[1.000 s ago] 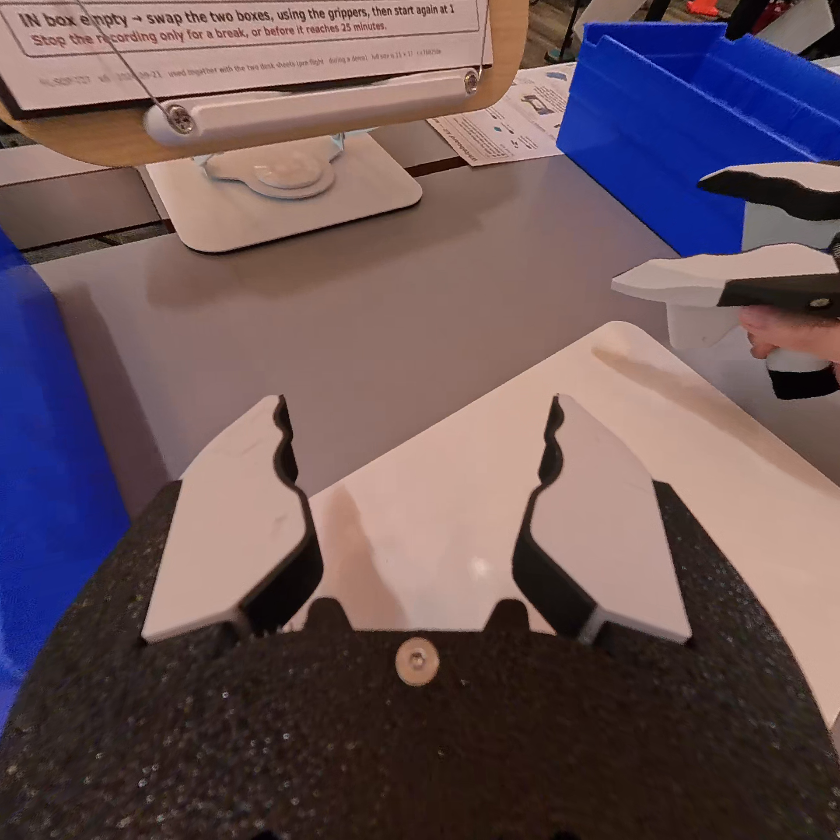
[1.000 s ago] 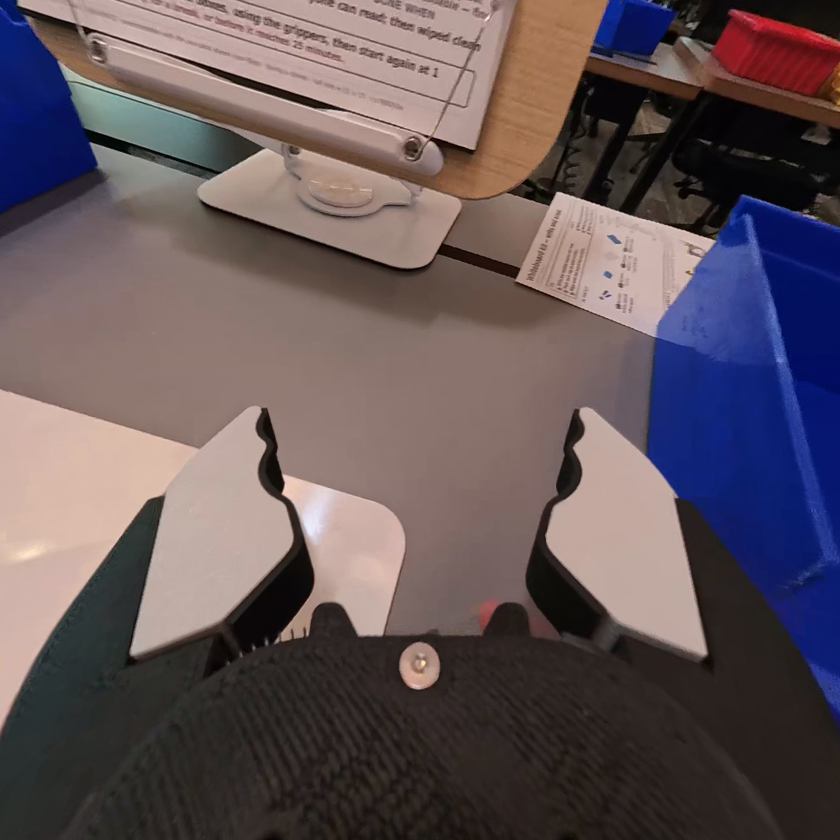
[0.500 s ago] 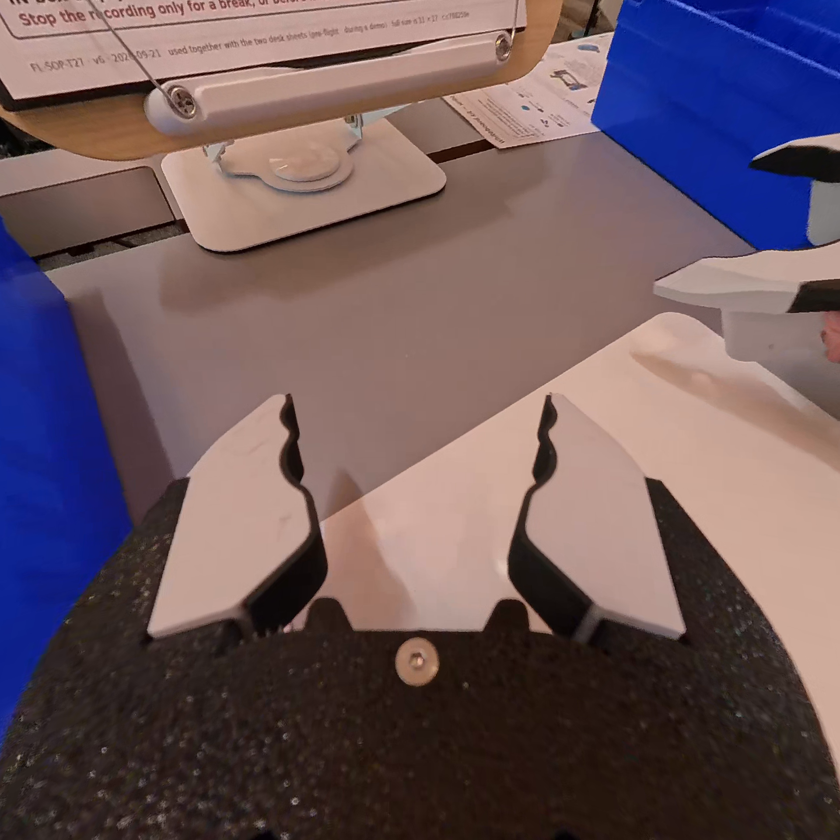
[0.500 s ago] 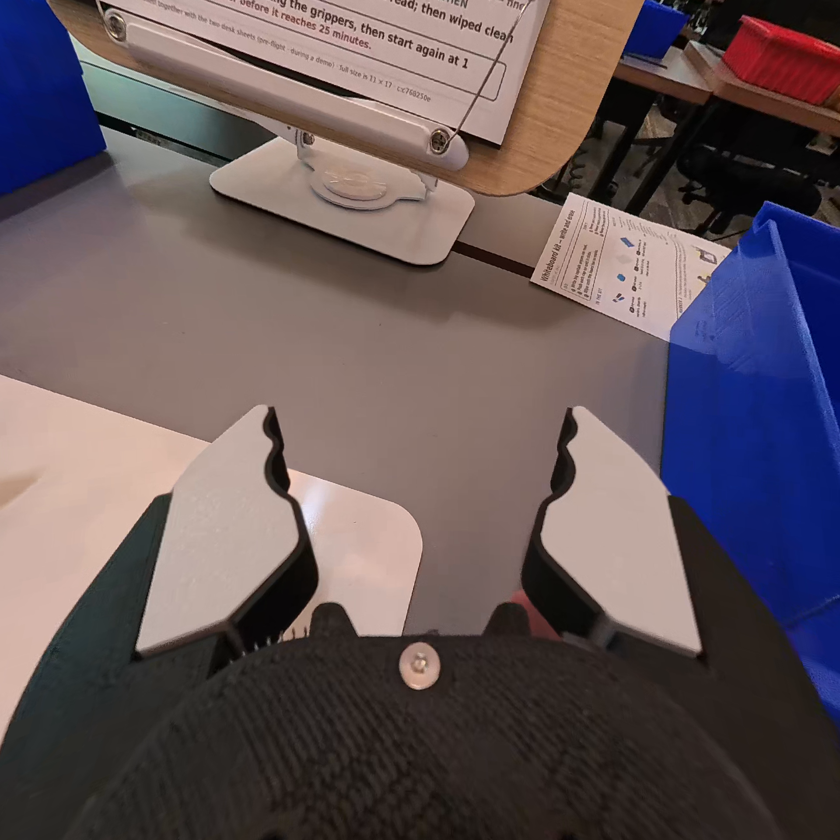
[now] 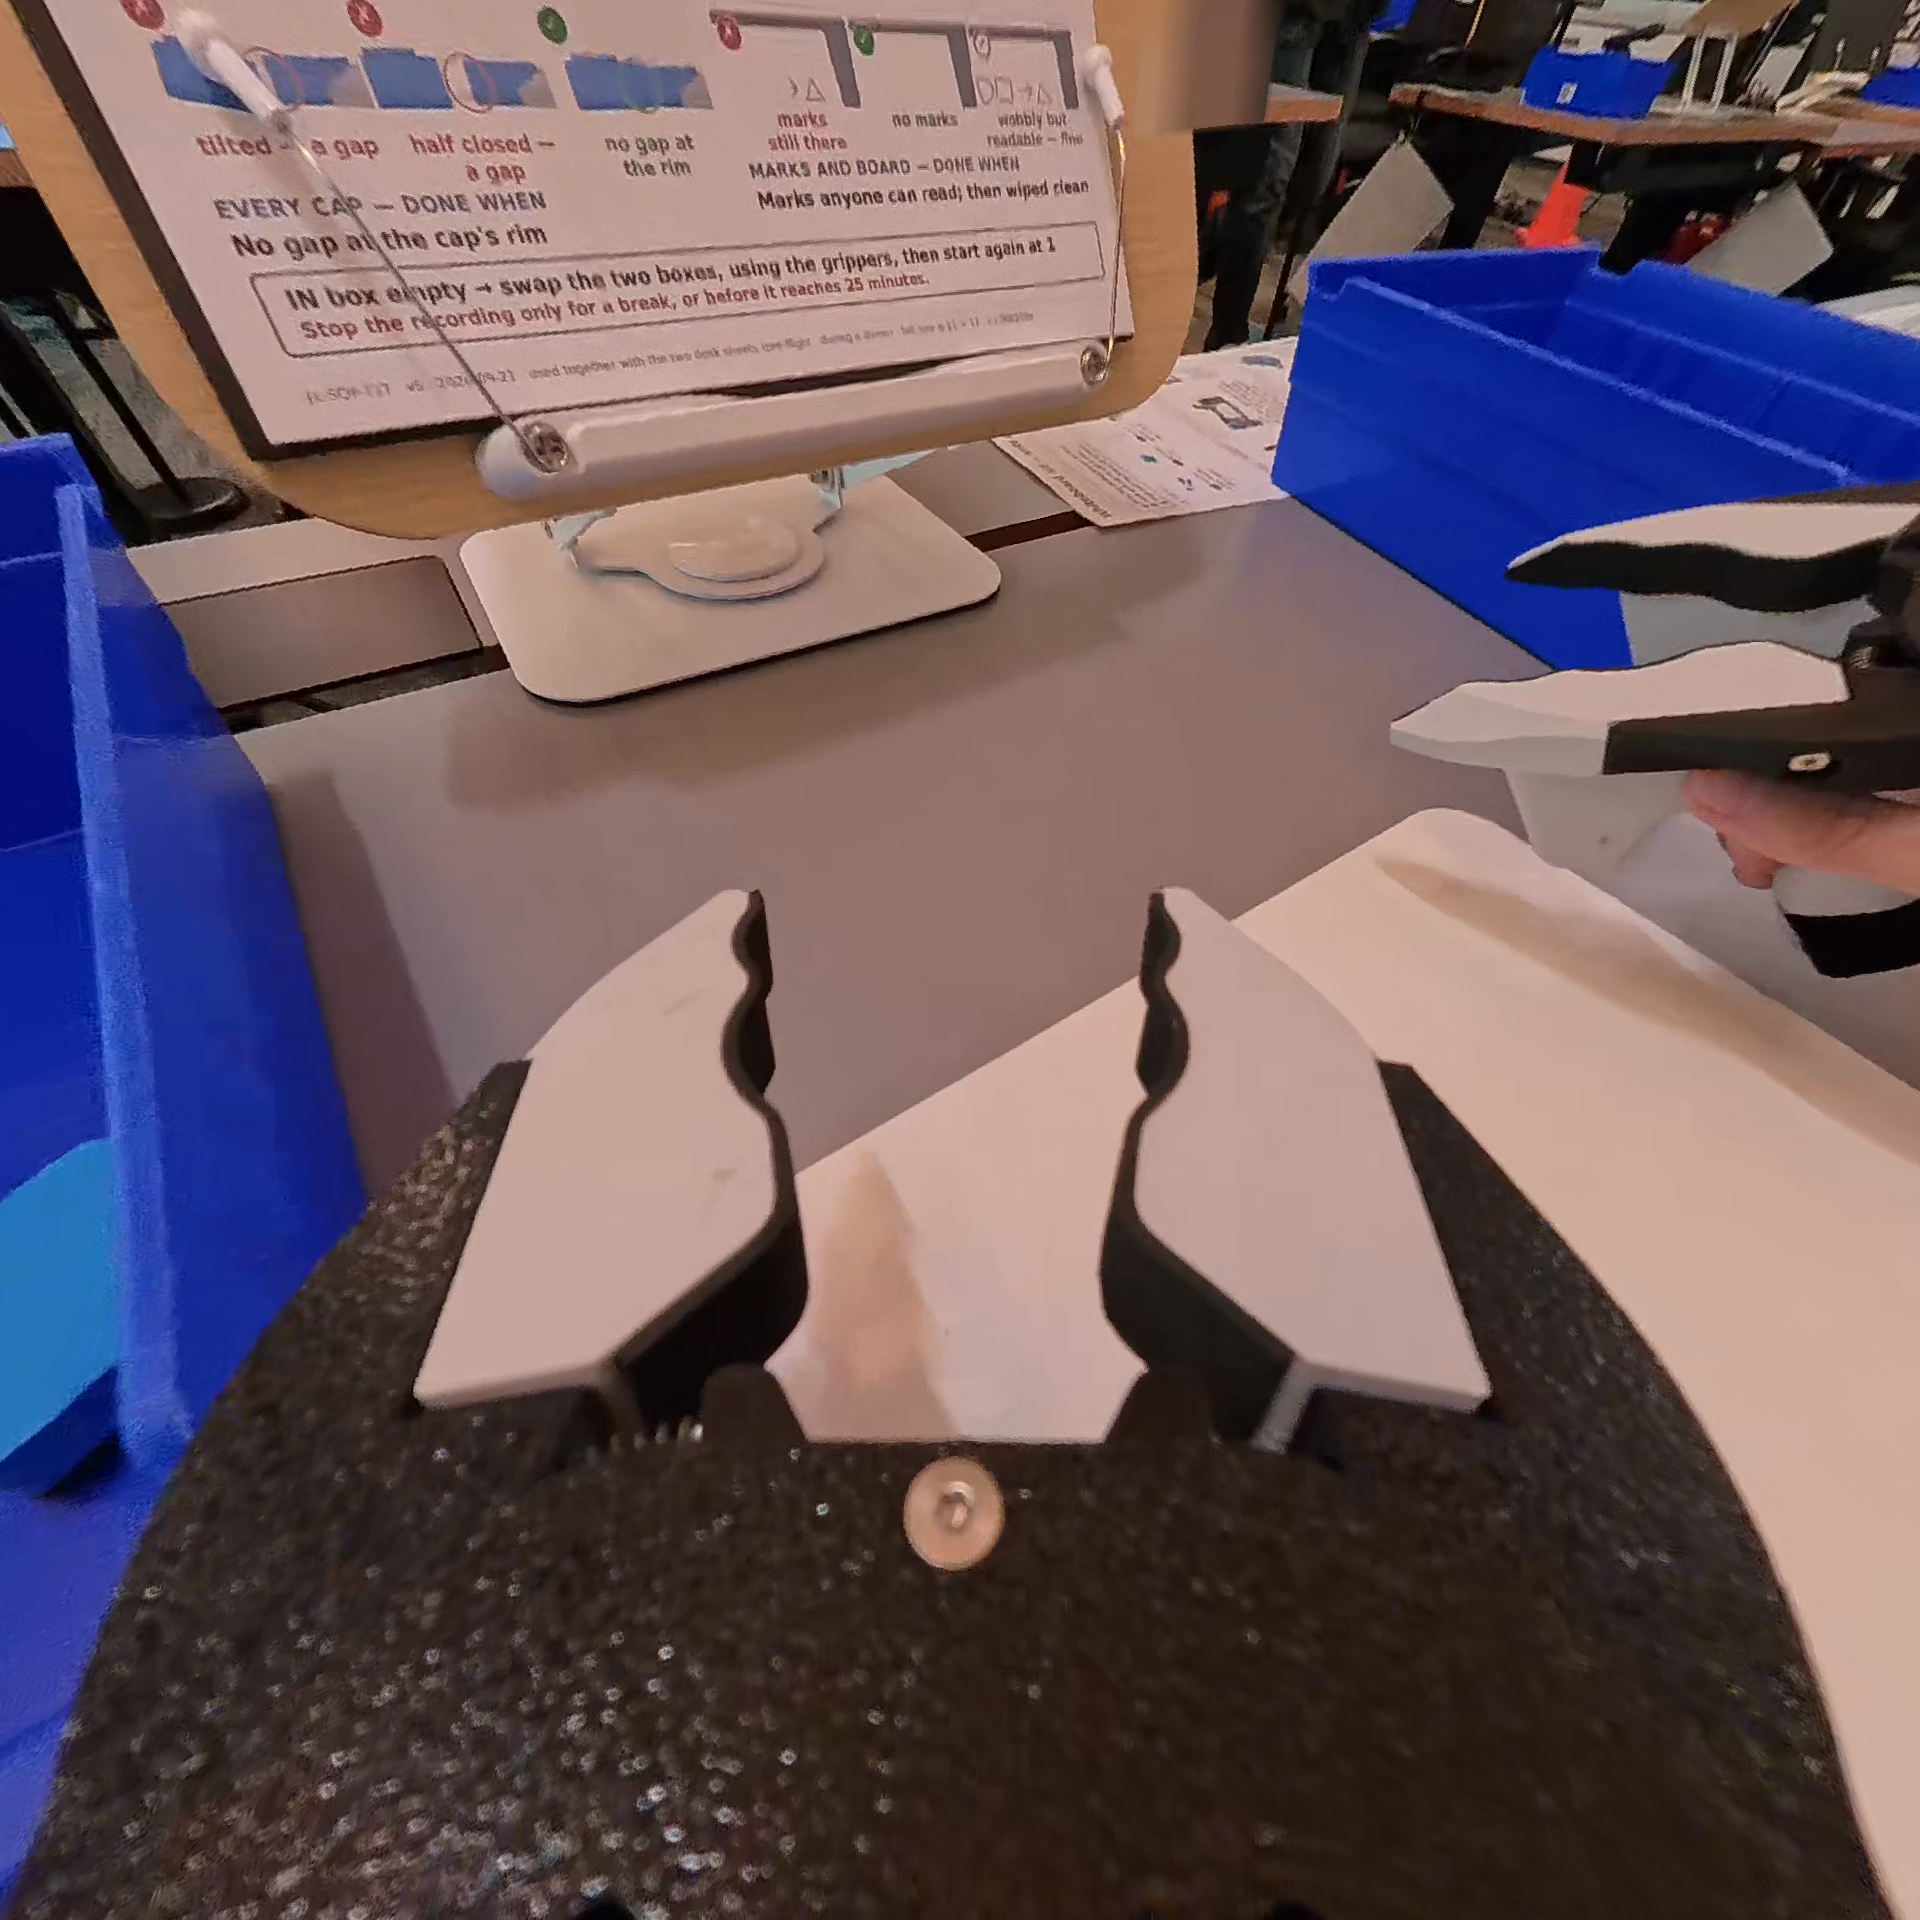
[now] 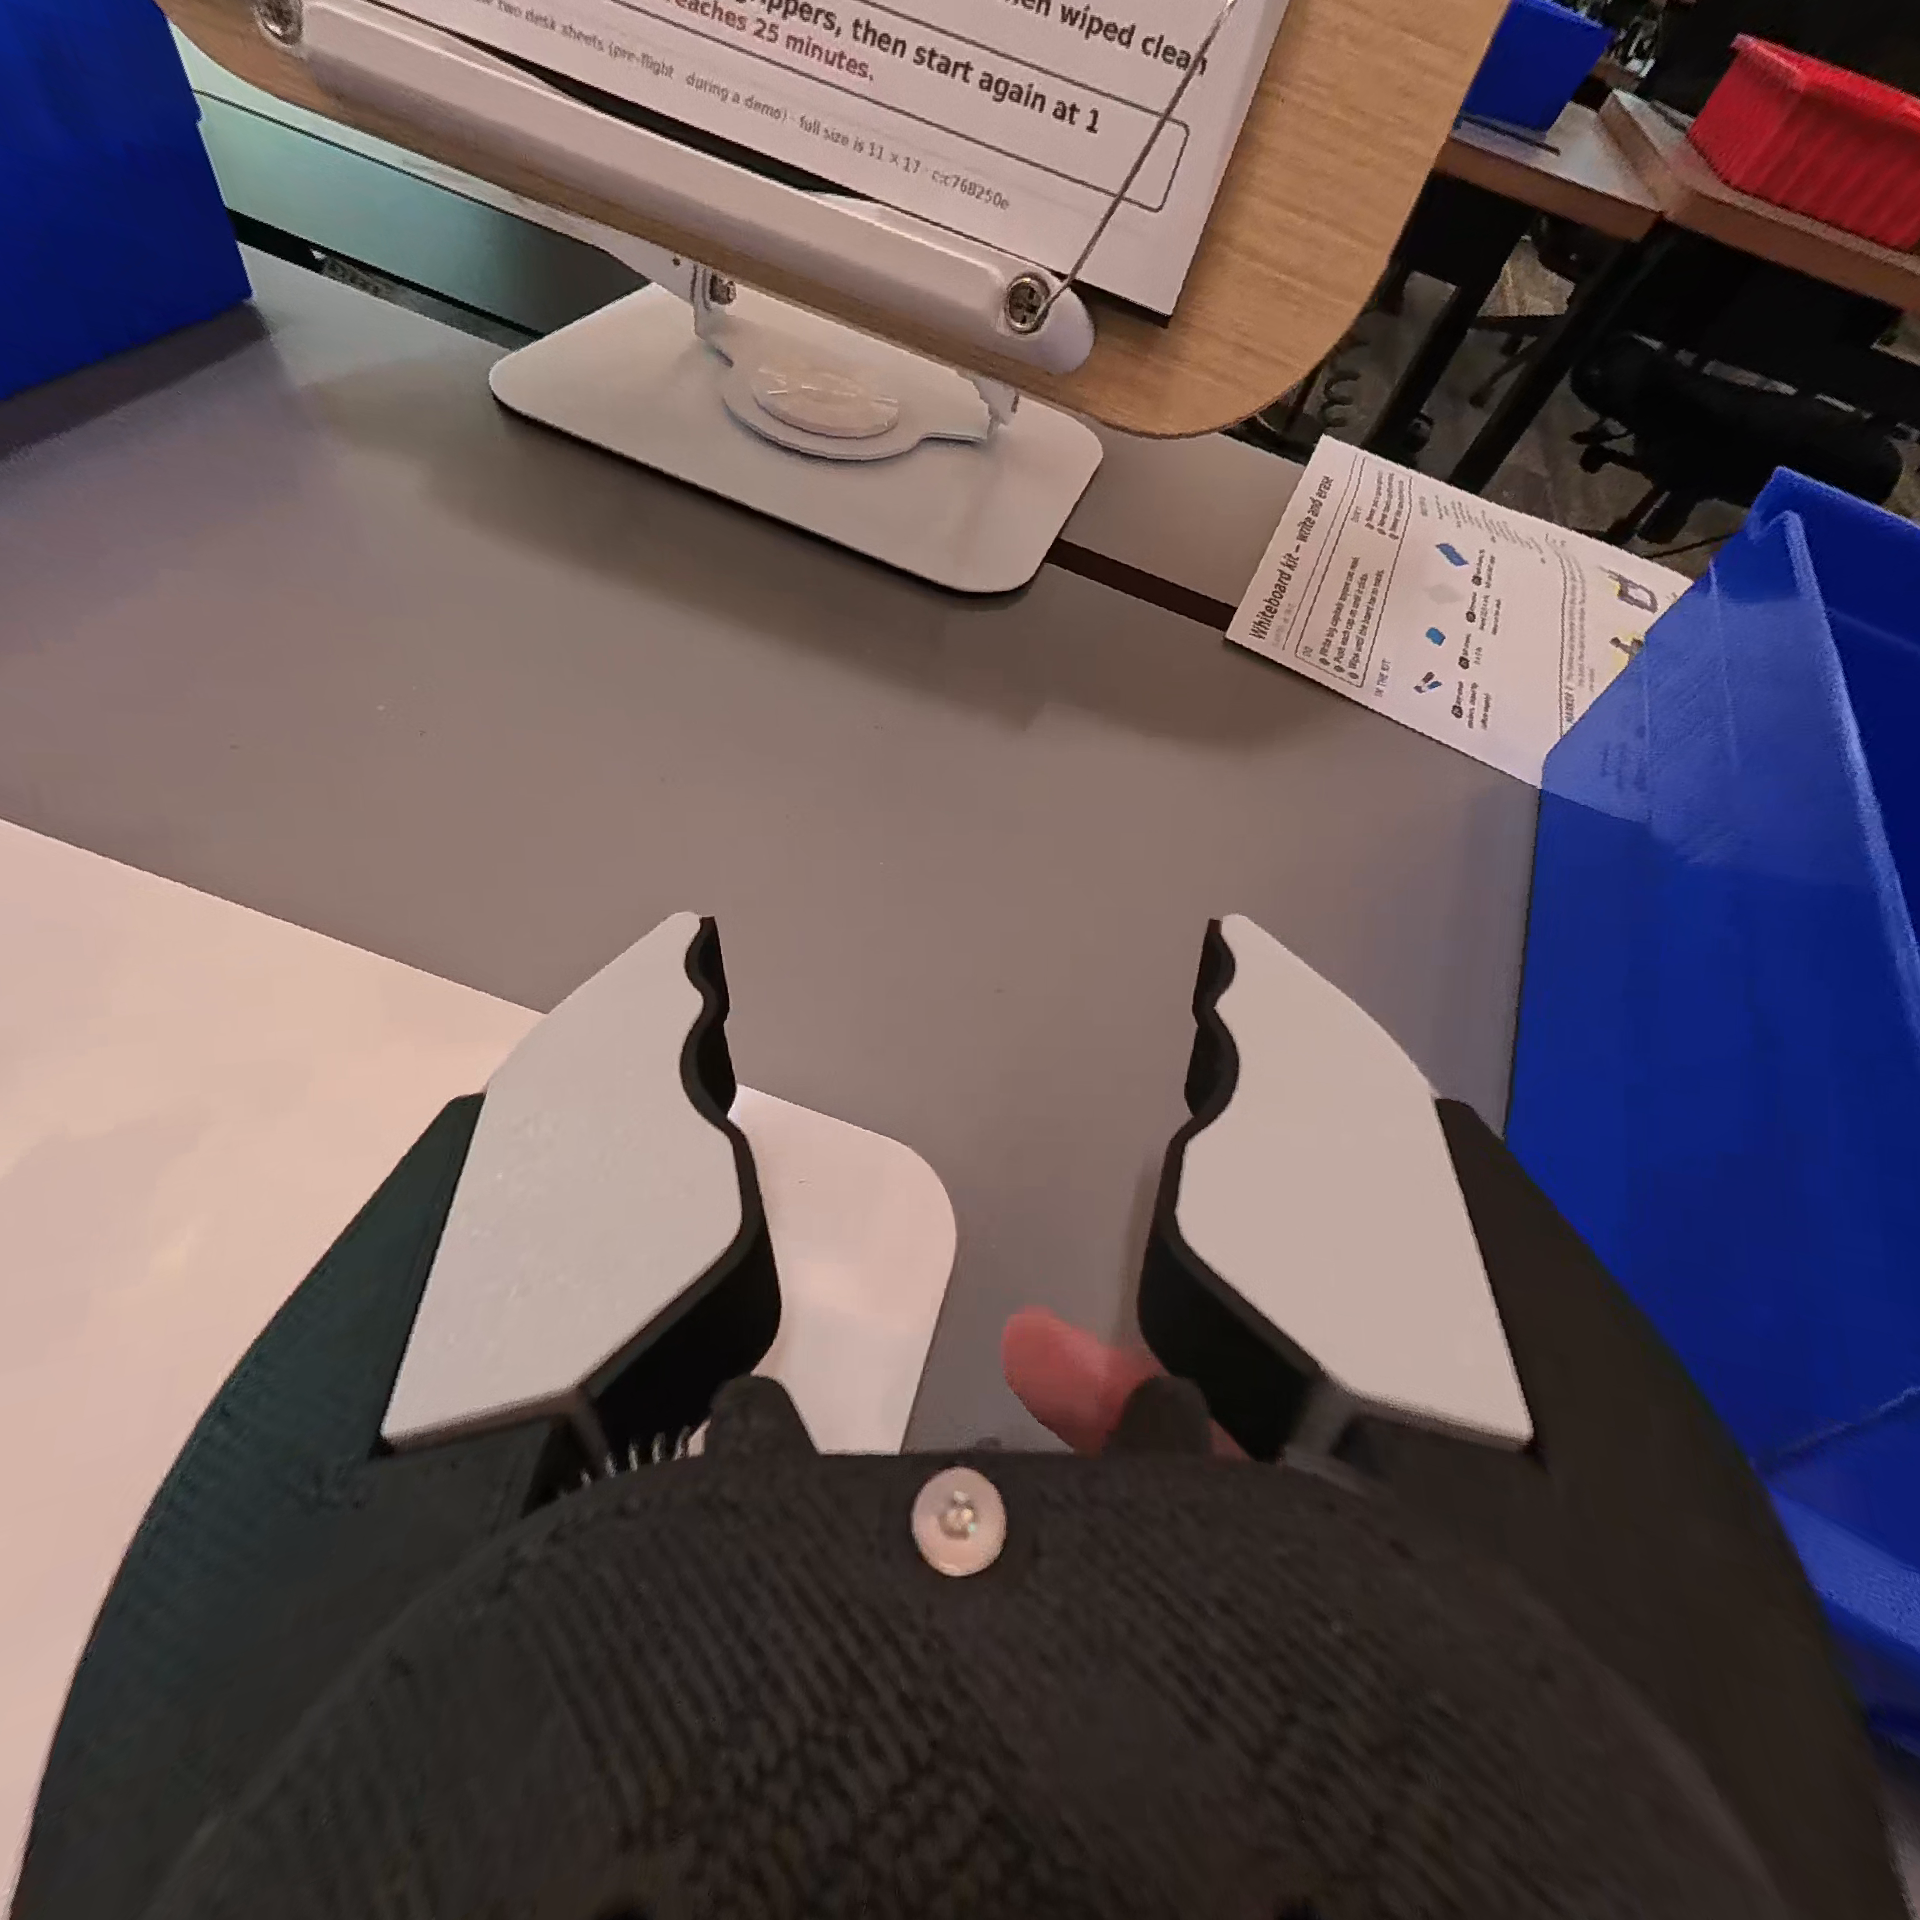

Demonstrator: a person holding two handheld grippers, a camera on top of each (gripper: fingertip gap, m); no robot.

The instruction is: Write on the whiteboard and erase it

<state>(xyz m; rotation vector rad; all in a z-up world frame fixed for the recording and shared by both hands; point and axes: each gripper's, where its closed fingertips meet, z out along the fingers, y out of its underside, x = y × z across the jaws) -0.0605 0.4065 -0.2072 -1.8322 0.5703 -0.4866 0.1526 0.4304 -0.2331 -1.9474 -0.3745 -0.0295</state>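
Free: grey bench (image 6: 727,790) ahead.
Blocked left: blue bin (image 5: 156,935).
Blocked right: blue bin (image 6: 1745,987).
Blocked far: sign stand (image 6: 790,457).

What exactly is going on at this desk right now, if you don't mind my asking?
A person holds a claw in each hand over a grey desk. The left claw and right claw are both open and empty, hovering above a blank whiteboard lying flat. No marker or eraser is in view. Blue bins flank the desk, and an instruction sheet on a stand faces the person.
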